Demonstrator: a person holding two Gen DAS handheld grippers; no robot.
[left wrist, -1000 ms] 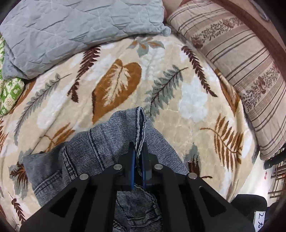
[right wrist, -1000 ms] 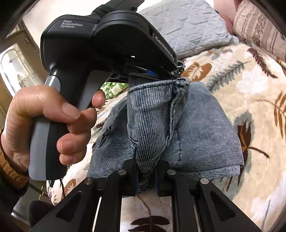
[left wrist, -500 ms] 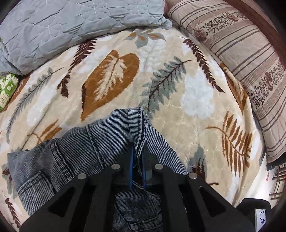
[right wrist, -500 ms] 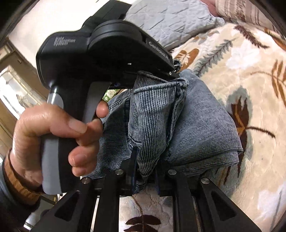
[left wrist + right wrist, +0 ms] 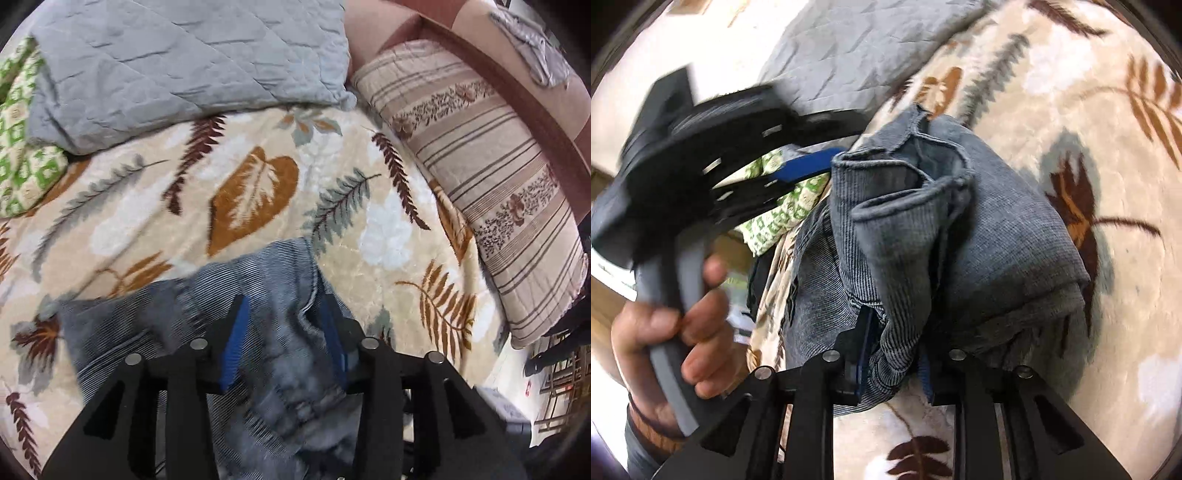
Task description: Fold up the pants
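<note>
the fingers [image 5: 232, 350] of the left gripper [image 5: 282, 332] stand apart, blue pads on either side of a ridge of the pants [image 5: 273, 295] without pinching it. the right gripper [image 5: 892, 354] is also spread, a hanging fold of denim loose between its jaws. the pants [image 5: 960, 229] sit bunched in a folded heap on the blanket [image 5: 388, 229], hems stacked at the top edge, the folded side edge toward the leaf print. the left hand [image 5: 676, 332] grips its handle just beside the heap. bare blanket runs ahead to the grey quilt [image 5: 184, 62] and to the striped pillow [image 5: 498, 177] along the right edge; a green cloth [image 5: 22, 147] lies at far left.
</note>
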